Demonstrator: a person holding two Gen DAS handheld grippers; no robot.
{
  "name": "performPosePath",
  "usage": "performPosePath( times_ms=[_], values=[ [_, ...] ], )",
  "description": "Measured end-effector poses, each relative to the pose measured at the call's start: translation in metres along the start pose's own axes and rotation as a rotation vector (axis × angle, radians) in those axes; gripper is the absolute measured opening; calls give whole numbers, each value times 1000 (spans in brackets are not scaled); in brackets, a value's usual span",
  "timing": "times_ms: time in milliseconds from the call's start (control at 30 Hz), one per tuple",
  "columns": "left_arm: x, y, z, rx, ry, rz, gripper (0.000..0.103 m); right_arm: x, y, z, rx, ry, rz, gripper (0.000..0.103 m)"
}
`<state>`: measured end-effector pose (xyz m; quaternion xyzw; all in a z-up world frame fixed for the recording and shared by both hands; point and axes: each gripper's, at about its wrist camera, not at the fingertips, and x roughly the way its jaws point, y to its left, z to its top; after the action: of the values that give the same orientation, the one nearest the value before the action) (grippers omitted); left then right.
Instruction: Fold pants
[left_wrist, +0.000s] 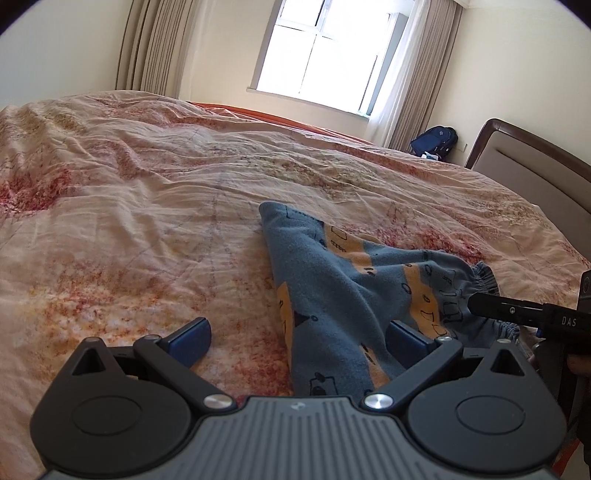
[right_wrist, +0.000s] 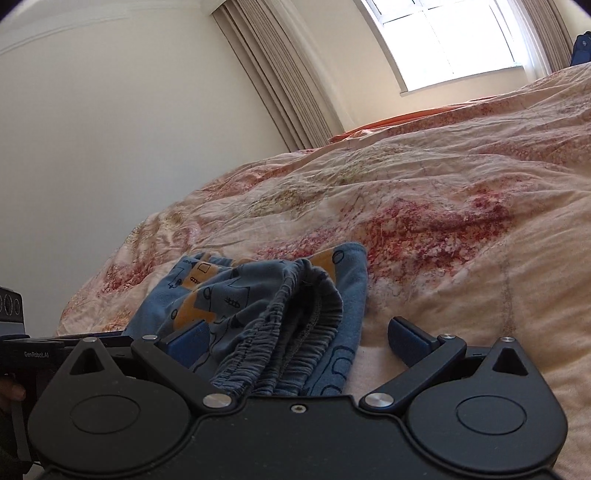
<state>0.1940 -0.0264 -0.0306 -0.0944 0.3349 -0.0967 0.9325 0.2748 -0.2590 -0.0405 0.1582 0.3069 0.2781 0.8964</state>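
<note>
The pants (left_wrist: 343, 291) lie crumpled near the edge of the bed (left_wrist: 147, 206), with much free quilt beyond them. They are blue with orange patches, waistband gathered. The left gripper (left_wrist: 299, 336) and right gripper (right_wrist: 299, 338) both stand wide, gripping nothing.

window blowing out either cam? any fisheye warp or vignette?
Left wrist view: window clipped white, headboard bowed, dark corners. Right wrist view: window also blown out, curtain and wall lines curved; pants evenly lit, sharp.
</note>
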Motion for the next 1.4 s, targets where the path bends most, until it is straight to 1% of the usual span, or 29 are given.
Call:
performPosePath(
  times_ms=[467,700,833,967,1067,1167,1233,1333,1400],
  values=[
    [13,-2,3,17,7,6,103,2,-7,-4,17,-21,17,103],
    [20,-1,10,18,35,6,103,3,-8,-4,14,-21,15,103],
    [20,-1,11,9,37,5,103,3,-4,-4,5,-20,5,103],
    [19,0,13,-2,38,-19,103,4,-1,-3,-1,-20,-2,103],
    [16,2,15,-30,42,-78,102,4,1,-3,5,-24,5,102],
    [15,3,17,-60,50,-108,102,5,3,-3,14,-26,4,97],
    [15,4,19,-78,61,-103,101,6,5,-3,18,-25,-10,88],
    [15,6,20,-99,68,-103,100,6,6,-3,29,-30,-24,81],
    [14,6,20,-101,71,-95,96,5,7,-4,35,-34,-37,77]
  ],
)
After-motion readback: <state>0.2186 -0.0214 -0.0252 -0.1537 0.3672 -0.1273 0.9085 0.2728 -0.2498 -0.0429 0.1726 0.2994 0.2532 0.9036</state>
